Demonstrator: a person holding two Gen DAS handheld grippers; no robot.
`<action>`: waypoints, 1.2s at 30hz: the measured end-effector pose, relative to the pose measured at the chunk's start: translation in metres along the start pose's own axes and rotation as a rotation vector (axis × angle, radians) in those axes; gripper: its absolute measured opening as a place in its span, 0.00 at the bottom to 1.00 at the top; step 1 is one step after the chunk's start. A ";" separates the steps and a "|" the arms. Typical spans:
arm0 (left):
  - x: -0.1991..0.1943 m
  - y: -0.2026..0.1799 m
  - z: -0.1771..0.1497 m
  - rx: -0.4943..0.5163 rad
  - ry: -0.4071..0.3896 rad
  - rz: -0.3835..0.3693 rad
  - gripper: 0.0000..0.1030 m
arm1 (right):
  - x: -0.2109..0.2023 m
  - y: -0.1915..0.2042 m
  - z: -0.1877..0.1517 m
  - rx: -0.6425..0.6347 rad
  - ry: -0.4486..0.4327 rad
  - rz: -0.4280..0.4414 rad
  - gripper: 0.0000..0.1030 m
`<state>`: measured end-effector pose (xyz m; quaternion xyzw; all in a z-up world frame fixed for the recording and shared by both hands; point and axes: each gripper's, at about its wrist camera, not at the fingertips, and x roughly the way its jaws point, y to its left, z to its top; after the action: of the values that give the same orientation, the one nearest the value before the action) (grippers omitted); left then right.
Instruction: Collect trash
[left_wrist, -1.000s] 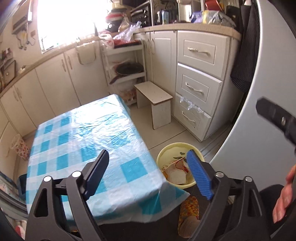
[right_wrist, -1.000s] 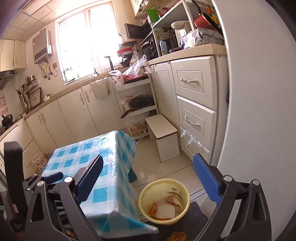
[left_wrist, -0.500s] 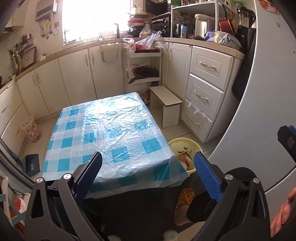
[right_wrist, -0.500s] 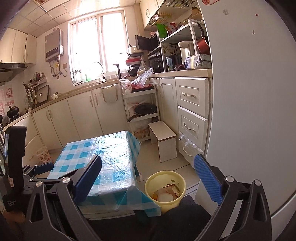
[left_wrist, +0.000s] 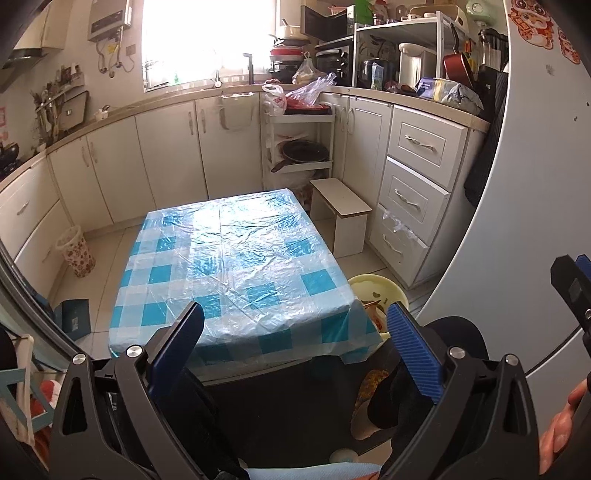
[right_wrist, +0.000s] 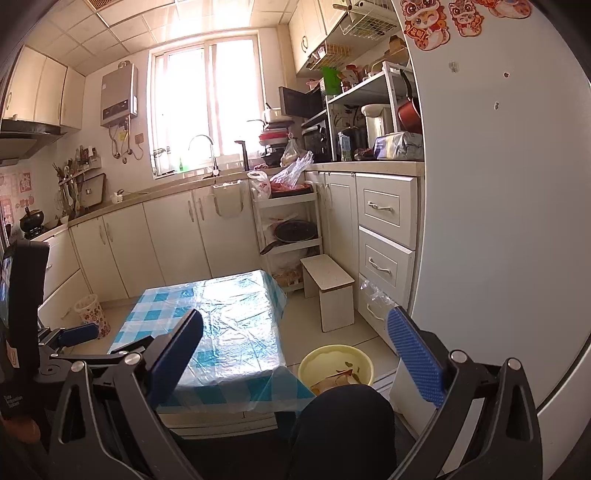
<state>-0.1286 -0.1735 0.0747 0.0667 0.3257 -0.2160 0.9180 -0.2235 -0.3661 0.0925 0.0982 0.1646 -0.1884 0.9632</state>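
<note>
Beside the table (right_wrist: 221, 332), round yellow basin (right_wrist: 334, 360) of trash, mouth up.

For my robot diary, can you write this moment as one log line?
left gripper: jaws open, empty | right gripper: jaws open, empty | round yellow plastic basin: scraps inside, on floor

Right gripper (right_wrist: 295, 339) in foreground, jaws wide apart, nothing between them. Low table (right_wrist: 229, 332) with blue checked plastic cover ahead. Yellow basin (right_wrist: 332, 360) on floor right of table, scraps inside. Dark-clad knee (right_wrist: 343, 424) near, just before basin. White stool (right_wrist: 328, 286) farther right, beside drawers (right_wrist: 384, 236). Left gripper (right_wrist: 79, 334) at left edge.
</note>
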 end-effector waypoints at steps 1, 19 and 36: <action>-0.001 0.002 0.000 -0.006 0.001 -0.002 0.92 | -0.001 0.001 -0.001 -0.001 -0.002 0.000 0.93; -0.029 0.010 0.003 -0.029 -0.051 -0.005 0.92 | -0.017 0.016 0.000 -0.035 -0.037 0.002 0.93; -0.045 0.018 0.004 -0.051 -0.082 0.007 0.92 | -0.026 0.028 0.003 -0.063 -0.053 0.010 0.93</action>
<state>-0.1495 -0.1426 0.1059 0.0353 0.2931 -0.2069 0.9327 -0.2342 -0.3331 0.1074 0.0635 0.1445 -0.1807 0.9708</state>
